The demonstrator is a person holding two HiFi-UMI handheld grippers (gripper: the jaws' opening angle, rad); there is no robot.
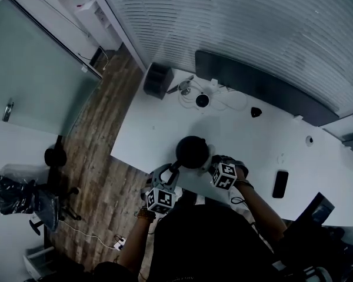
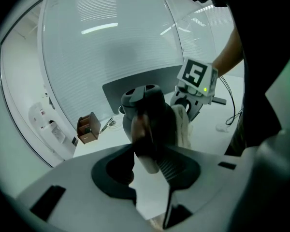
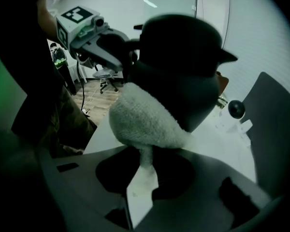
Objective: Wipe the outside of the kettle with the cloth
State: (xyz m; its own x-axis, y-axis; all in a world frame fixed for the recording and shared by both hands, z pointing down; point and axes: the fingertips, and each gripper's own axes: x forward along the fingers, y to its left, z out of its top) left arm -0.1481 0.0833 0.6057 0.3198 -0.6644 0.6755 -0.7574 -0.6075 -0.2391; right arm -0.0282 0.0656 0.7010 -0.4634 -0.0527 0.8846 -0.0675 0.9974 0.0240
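Kettle [image 1: 192, 151] held from the left, cloth [image 3: 142, 120] on it from the right.
I see the left gripper [image 1: 172, 172] with its jaws closed on the kettle handle [image 2: 150, 124]. The black kettle stands upright near the front edge of the white table [image 1: 253, 140], between the two grippers. The right gripper [image 1: 212, 164] has its jaws pinched tight on the white cloth, and the wad is pressed against the kettle's side.
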